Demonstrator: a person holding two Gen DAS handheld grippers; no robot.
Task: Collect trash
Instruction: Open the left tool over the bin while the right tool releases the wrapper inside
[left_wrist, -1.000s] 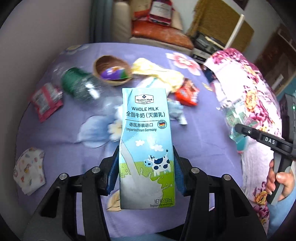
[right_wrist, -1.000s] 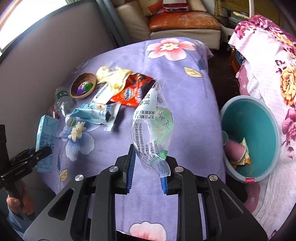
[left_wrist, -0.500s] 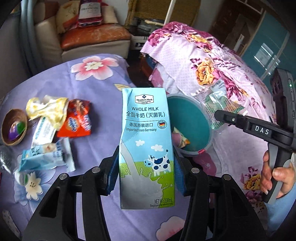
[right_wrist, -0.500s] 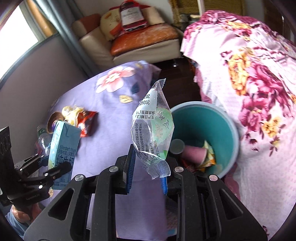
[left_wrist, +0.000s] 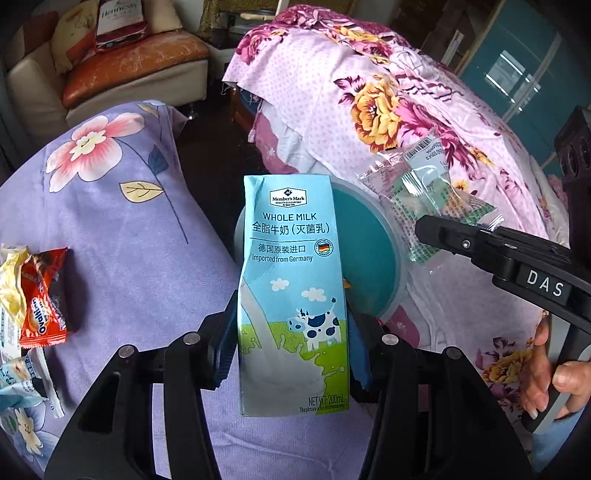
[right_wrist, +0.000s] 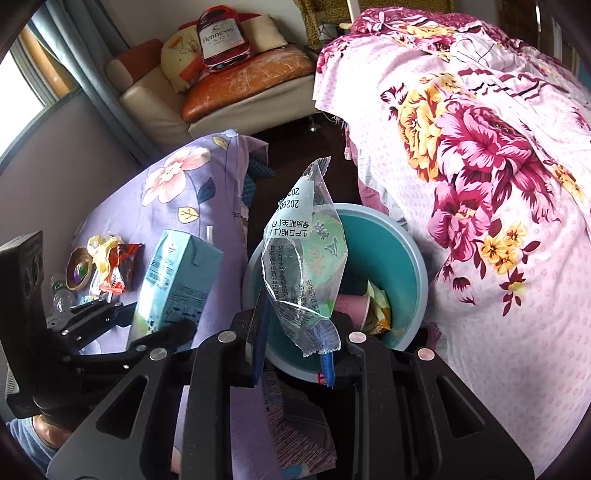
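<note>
My left gripper (left_wrist: 291, 343) is shut on a light-blue whole-milk carton (left_wrist: 291, 291) held upright, just in front of the teal trash bin (left_wrist: 373, 254). In the right wrist view the same carton (right_wrist: 173, 284) stands left of the bin (right_wrist: 402, 258). My right gripper (right_wrist: 295, 339) is shut on a clear crinkled plastic wrapper (right_wrist: 303, 266) over the bin's near rim. That wrapper (left_wrist: 417, 199) also shows at the right in the left wrist view, above the other gripper's black finger (left_wrist: 476, 243). A pink cup (right_wrist: 351, 306) and a yellow wrapper lie inside the bin.
A purple flowered table (left_wrist: 110, 229) still holds a red snack packet (left_wrist: 42, 295), a yellow wrapper (left_wrist: 9, 280), a wooden bowl (right_wrist: 77, 273) and a bottle. A pink flowered cloth (right_wrist: 480, 166) covers furniture right of the bin. A sofa (right_wrist: 229, 96) stands behind. A hand (left_wrist: 554, 380) grips the right handle.
Both grippers swung right from over the table's litter to the teal bin. The carton and the wrapper stayed gripped. The bin now sits directly behind both items.
</note>
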